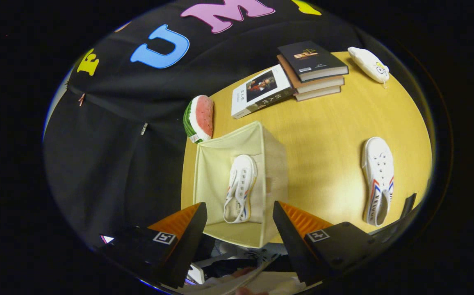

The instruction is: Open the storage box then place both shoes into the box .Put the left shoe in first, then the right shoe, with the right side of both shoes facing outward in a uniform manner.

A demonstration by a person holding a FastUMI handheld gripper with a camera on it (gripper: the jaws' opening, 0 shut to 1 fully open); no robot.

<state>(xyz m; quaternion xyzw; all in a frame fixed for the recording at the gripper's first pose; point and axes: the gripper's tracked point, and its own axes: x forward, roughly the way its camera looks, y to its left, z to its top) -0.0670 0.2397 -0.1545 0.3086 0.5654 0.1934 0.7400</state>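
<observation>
Claw (pixel 240 213) open, holding nothing. First shoe (pixel 240 187) lies in the open box (pixel 210 164), just ahead of and between the fingers. Second shoe (pixel 378 180) on the table (pixel 327 135), well off beyond the right finger.

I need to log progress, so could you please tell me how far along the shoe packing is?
Done: the storage box stands open with one white shoe lying inside it. In hand: nothing; the hand-held gripper hovers open above the box, its fingers apart and empty. Left: the second white shoe lies on the table beside the box, not yet picked up.
</observation>
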